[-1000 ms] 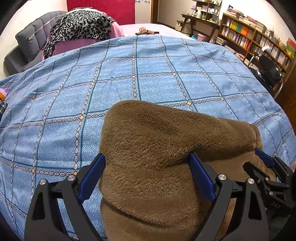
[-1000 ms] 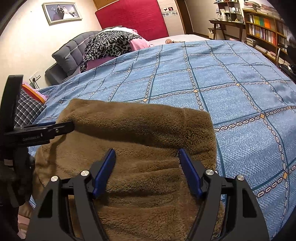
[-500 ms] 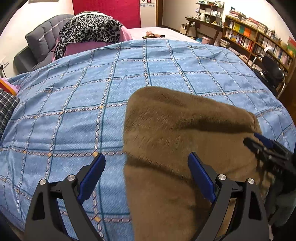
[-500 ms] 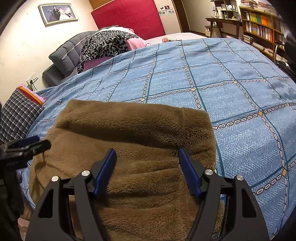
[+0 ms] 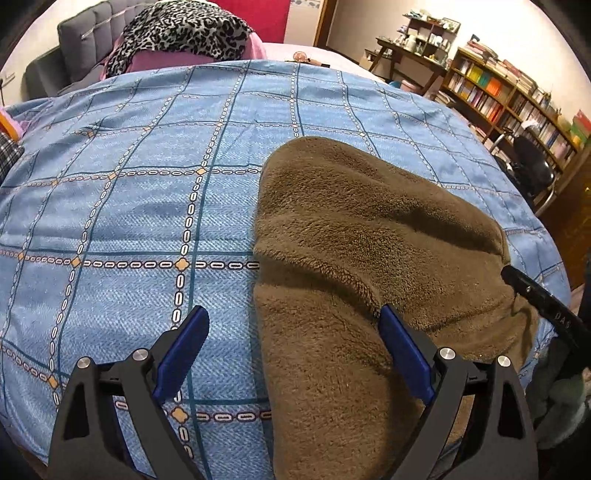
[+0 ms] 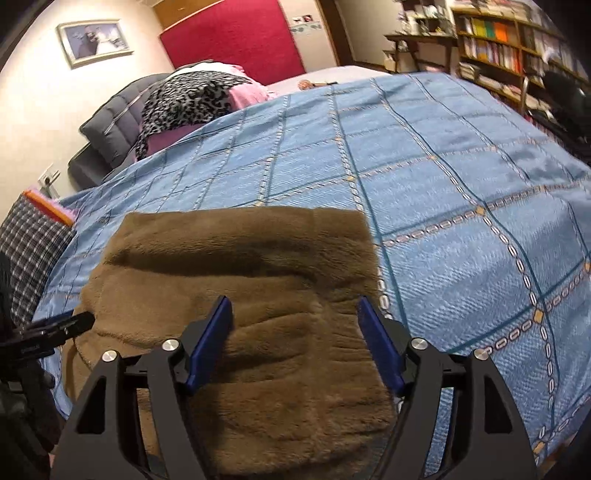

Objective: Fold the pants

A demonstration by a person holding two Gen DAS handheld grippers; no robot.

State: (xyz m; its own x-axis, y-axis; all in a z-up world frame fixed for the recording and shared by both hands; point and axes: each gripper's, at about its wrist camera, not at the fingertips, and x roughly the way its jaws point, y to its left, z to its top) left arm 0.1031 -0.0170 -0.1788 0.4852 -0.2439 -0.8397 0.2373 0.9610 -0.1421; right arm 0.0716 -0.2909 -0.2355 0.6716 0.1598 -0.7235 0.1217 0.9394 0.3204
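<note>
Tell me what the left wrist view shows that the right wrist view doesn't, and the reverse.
Only the left wrist view shows the bed cover's wide stretch left of the pants, with the left gripper open half over it.

Only the right wrist view shows the framed picture on the wall, the plaid pillow, and the right gripper open over the fleece.

Both show the brown fleece pants folded on the blue bed cover, the leopard blanket and the bookshelves.
</note>
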